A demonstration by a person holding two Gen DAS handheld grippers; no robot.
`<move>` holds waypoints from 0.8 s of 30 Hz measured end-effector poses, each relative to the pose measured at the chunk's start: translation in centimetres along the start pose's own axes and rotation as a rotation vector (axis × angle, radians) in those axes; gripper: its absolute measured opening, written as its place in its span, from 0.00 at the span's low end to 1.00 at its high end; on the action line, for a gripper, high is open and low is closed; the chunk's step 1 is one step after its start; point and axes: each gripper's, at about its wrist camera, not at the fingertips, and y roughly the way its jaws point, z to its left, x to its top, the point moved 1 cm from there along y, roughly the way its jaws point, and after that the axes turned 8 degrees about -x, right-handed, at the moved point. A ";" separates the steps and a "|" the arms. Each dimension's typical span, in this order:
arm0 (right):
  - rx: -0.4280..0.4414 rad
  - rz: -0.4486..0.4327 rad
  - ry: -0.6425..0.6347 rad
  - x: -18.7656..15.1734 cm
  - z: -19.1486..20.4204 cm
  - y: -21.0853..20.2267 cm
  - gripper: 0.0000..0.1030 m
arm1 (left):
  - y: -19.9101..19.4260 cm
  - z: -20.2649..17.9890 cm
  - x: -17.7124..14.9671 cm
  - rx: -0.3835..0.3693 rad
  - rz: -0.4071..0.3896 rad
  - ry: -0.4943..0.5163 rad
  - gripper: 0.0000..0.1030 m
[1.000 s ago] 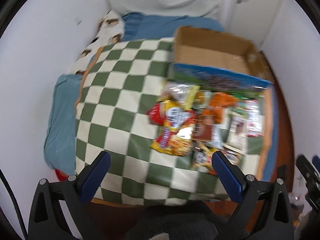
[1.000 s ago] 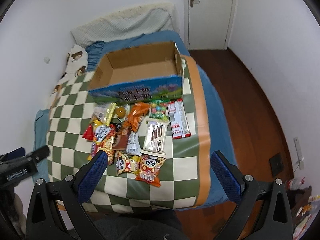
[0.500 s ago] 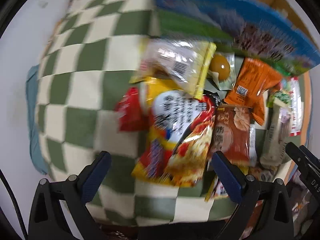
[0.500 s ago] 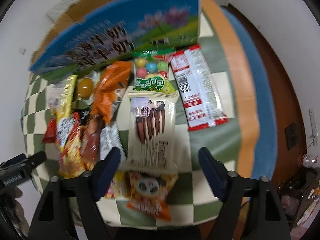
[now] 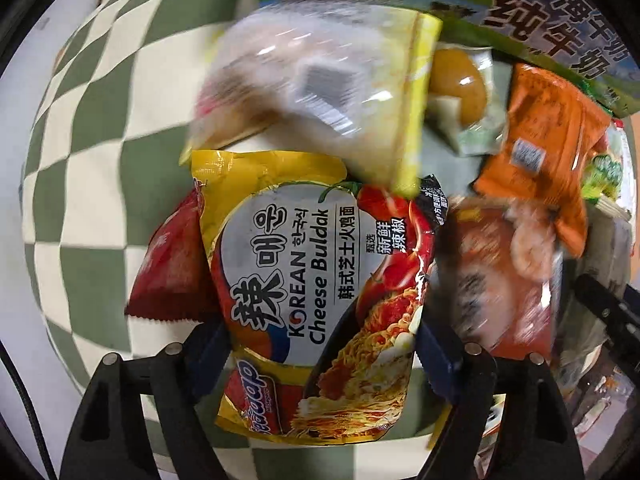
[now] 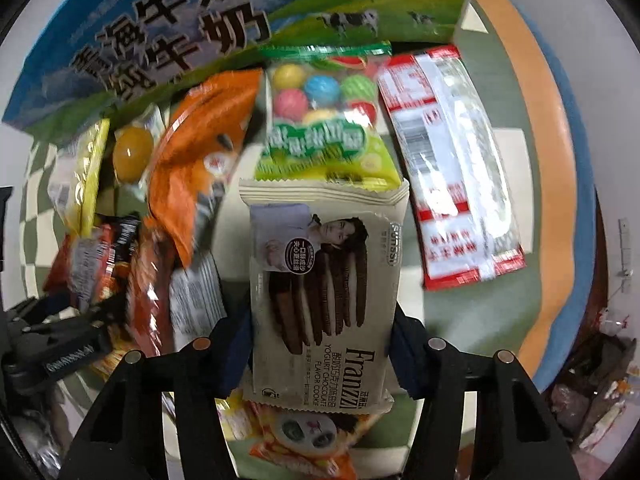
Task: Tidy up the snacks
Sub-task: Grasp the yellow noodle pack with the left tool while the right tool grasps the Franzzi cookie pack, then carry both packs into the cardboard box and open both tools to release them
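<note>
My left gripper [image 5: 320, 356] has its blue pads against both sides of a yellow Korean Cheese Buldak noodle pack [image 5: 316, 292] lying on the checked cloth. My right gripper [image 6: 322, 354] has its pads against both sides of a beige Franzzi yogurt chocolate cookie pack [image 6: 324, 292]. A blue and green milk carton box [image 6: 224, 20] stands just behind the snack pile. The left gripper's black body [image 6: 52, 344] shows at the left of the right wrist view.
Around the held packs lie a red pouch [image 5: 168, 264], a clear yellow-edged bag [image 5: 328, 88], an orange packet [image 5: 548, 152], a gumball bag [image 6: 324, 120], a red and white wrapper [image 6: 448, 168] and a panda snack [image 6: 308, 436]. The bed edge [image 6: 560, 200] drops off at the right.
Both grippers have dropped close to the pile and narrowed from wide open: the left onto the noodle pack, the right onto the cookie pack.
</note>
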 end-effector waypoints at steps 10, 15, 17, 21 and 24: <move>-0.061 0.011 0.019 0.1 1.0 2.3 0.62 | 2.6 2.0 -2.2 -0.055 0.013 -0.030 0.85; -0.080 0.005 0.020 0.6 1.6 3.1 0.61 | 2.6 1.9 -3.5 -0.043 -0.038 -0.019 0.83; -0.082 -0.010 0.017 0.6 1.8 2.9 0.60 | 1.5 0.3 -4.0 -0.029 -0.051 -0.014 0.83; -0.085 -0.053 -0.005 -0.6 2.3 1.6 0.60 | -0.9 -0.5 -6.2 -0.025 -0.101 -0.014 0.83; -0.058 -0.081 -0.019 -1.8 2.3 0.1 0.59 | -2.4 -1.4 -7.7 -0.030 -0.126 -0.021 0.83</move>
